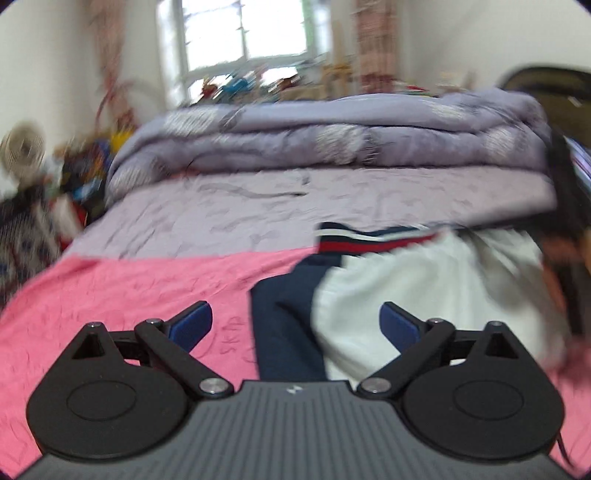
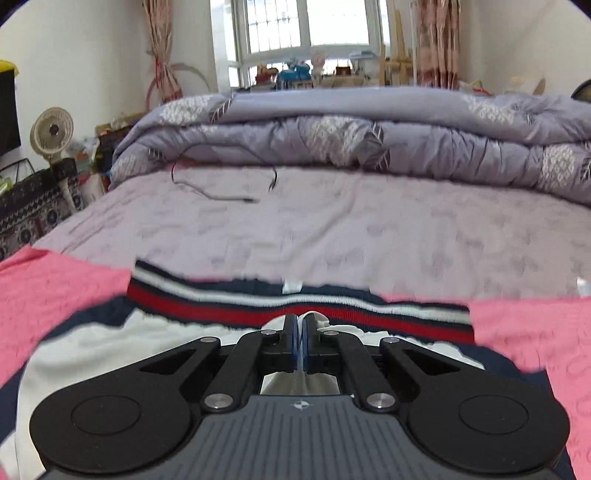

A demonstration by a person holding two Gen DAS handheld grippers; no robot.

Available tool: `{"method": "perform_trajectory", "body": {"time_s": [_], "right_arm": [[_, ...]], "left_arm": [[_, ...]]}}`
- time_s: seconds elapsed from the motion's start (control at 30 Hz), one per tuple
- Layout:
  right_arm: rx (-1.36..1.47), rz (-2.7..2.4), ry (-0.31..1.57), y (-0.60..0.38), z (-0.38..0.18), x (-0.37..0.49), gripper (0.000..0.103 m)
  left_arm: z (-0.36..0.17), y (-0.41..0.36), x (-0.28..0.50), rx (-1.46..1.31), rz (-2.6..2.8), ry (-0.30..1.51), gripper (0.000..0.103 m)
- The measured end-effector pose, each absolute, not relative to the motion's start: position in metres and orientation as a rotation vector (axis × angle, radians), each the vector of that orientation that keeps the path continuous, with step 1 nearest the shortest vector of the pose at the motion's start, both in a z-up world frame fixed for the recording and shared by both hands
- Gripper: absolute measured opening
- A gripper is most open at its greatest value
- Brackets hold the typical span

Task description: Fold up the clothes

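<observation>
Clothes here come down to one garment (image 2: 85, 354), white in the body with navy panels and a band of red, white and navy stripes (image 2: 258, 306) along its far edge. It lies on a pink sheet (image 2: 44, 295) at the near end of a bed, and the sheet shows on both sides of it in the right wrist view. In the left wrist view the same garment (image 1: 406, 288) sits to the right of centre, its navy part nearest the middle and the white part beyond, heavily blurred.

Right tongs (image 2: 299, 325) are pressed together, pinching a fold of the white cloth just below the striped band; a ridge of white fabric runs back between the pads towards the camera. Left tongs (image 1: 295, 325) are spread wide with nothing between the blue pads (image 1: 195, 321); the navy and white cloth lies under the gap, but whether a pad touches it cannot be told through the blur.

Beyond the pink sheet the bed is covered in a pale lilac sheet (image 2: 332, 229), on which a thin dark cable (image 2: 221, 192) lies in a loose loop. A folded lilac quilt (image 2: 332, 136) with white leaf prints is stacked across the far end. Behind it a window (image 2: 306, 29) stands between patterned curtains, with cluttered small items on the sill. A small white fan (image 2: 51, 133) stands at the left by the wall. At the right edge of the left wrist view a dark blurred shape appears, too smeared to identify.
</observation>
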State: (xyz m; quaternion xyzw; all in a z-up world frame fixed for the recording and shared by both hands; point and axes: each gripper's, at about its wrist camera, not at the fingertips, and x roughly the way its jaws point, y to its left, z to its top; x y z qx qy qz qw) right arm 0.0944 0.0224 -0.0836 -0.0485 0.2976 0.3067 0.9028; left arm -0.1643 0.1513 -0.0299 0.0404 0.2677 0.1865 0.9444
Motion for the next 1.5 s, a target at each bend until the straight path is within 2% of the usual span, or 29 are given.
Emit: {"method": "perform_trajectory", "body": {"time_s": [0.13, 0.33, 0.4, 0.43, 0.5, 0.57, 0.8, 0.87, 1.0, 1.13, 1.43, 1.5], "right_arm": [[-0.104, 0.624, 0.673, 0.036, -0.100, 0.113, 0.004], [-0.180, 0.687, 0.737, 0.040, -0.125, 0.118, 0.011], [-0.145, 0.722, 0.760, 0.034, -0.119, 0.118, 0.033], [-0.128, 0.735, 0.769, 0.031, -0.114, 0.117, 0.040], [-0.122, 0.742, 0.780, 0.026, -0.102, 0.113, 0.063], [-0.175, 0.750, 0.760, 0.024, -0.088, 0.100, 0.074], [-0.439, 0.783, 0.626, 0.022, -0.058, 0.044, 0.085], [-0.490, 0.791, 0.600, 0.019, -0.056, 0.028, 0.085], [-0.515, 0.825, 0.615, -0.004, -0.063, 0.001, 0.086], [-0.575, 0.798, 0.662, -0.025, -0.090, -0.009, 0.087], [-0.351, 0.517, 0.752, -0.114, -0.126, 0.055, 0.089], [-0.282, 0.440, 0.787, -0.130, -0.135, 0.074, 0.100]], "left_arm": [[-0.044, 0.118, -0.160, 0.208, 0.359, 0.540, 0.099], [-0.056, 0.113, -0.141, 0.218, 0.344, 0.522, 0.100], [-0.056, 0.125, -0.132, 0.168, 0.376, 0.532, 0.100], [-0.056, 0.132, -0.128, 0.137, 0.394, 0.539, 0.100], [-0.055, 0.146, -0.123, 0.078, 0.432, 0.549, 0.099], [-0.053, 0.153, -0.124, 0.038, 0.455, 0.544, 0.099], [-0.056, 0.138, -0.134, 0.088, 0.433, 0.555, 0.099], [-0.058, 0.130, -0.135, 0.098, 0.416, 0.559, 0.099], [-0.066, 0.122, -0.139, 0.006, 0.350, 0.585, 0.099], [-0.083, 0.121, -0.129, 0.055, 0.413, 0.640, 0.100], [-0.100, 0.168, -0.129, 0.075, 0.570, 0.695, 0.102], [-0.100, 0.182, -0.130, 0.087, 0.643, 0.706, 0.102]]}}
